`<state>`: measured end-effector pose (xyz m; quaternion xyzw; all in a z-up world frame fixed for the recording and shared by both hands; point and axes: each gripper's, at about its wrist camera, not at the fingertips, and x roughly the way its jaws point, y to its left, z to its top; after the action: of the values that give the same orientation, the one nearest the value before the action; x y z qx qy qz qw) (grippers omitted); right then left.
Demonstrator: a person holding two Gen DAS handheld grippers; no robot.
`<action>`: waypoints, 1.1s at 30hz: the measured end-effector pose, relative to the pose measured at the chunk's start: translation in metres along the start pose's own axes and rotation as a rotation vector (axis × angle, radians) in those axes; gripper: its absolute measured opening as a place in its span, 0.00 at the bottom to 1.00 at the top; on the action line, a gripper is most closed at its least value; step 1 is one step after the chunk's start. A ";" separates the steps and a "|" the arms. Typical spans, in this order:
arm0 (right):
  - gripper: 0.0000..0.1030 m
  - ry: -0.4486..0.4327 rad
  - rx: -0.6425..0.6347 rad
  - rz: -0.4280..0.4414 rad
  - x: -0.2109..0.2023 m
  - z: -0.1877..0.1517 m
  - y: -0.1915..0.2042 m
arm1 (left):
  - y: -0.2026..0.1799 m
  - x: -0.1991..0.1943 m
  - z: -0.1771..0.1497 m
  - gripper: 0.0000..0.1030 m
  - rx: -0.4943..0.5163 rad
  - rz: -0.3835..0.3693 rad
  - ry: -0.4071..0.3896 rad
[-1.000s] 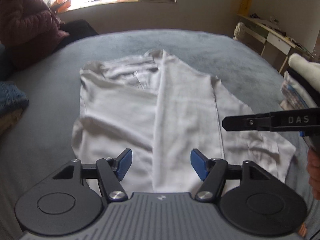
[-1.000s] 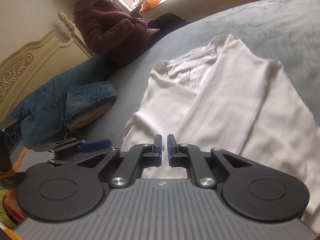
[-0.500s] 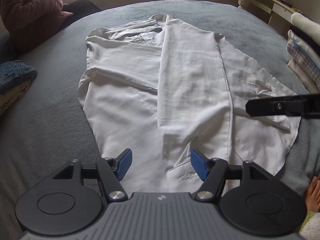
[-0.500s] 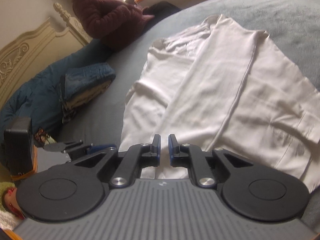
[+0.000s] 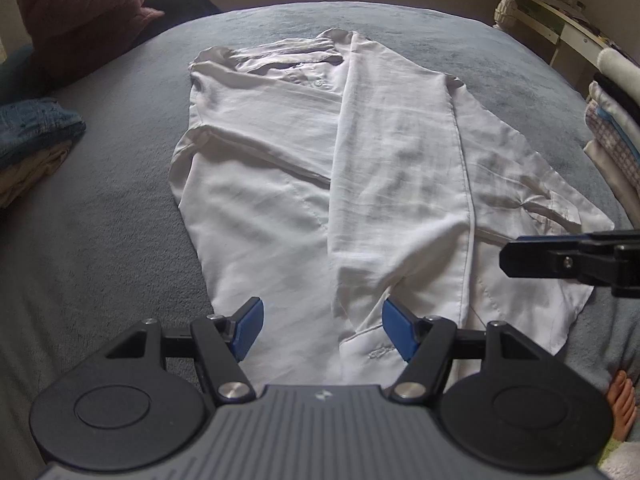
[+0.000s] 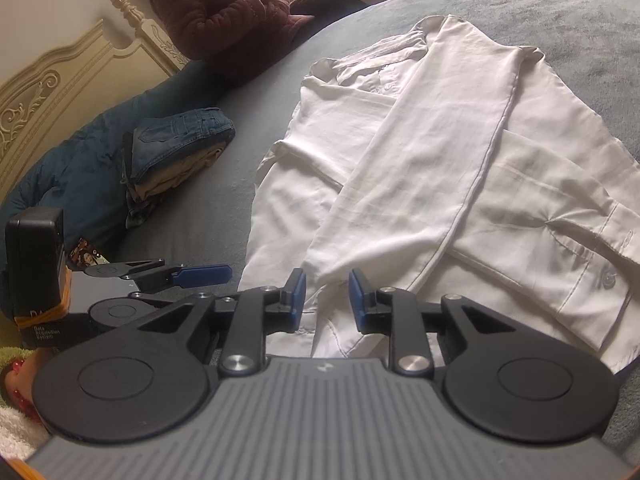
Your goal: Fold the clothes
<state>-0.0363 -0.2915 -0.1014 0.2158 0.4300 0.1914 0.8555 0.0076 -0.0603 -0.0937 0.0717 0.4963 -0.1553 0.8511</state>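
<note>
White shirt (image 5: 304, 184) flat on grey bed (image 5: 100, 240), collar far, one side panel and sleeve folded over middle, other sleeve lying across. Left gripper (image 5: 322, 330) jaws wide apart over hem; right gripper (image 6: 327, 298) jaws partly apart, clamping nothing. Probably mid-fold. Best pinch both layers at hem corners, lift evenly, carry toward collar, keep edges aligned.

My left claw's (image 5: 322, 330) body hides the white shirt's (image 5: 320, 184) near hem. The seated person (image 6: 224, 12) is cropped at the top edge; the clothes stack (image 5: 616, 120) runs off right.
</note>
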 end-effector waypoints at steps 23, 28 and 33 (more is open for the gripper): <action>0.24 0.078 -0.129 -0.043 0.024 -0.012 0.011 | 0.048 0.028 -0.031 0.66 -0.086 0.121 0.144; 0.24 0.110 -0.243 -0.079 0.032 -0.019 0.025 | 0.034 0.029 -0.035 0.69 -0.001 0.140 0.153; 0.24 0.194 -0.376 -0.071 0.052 -0.037 0.045 | 0.028 0.031 -0.036 0.72 0.033 0.156 0.158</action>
<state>-0.0434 -0.2195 -0.1312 0.0174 0.4745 0.2578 0.8415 0.0011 -0.0301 -0.1395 0.1360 0.5520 -0.0904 0.8177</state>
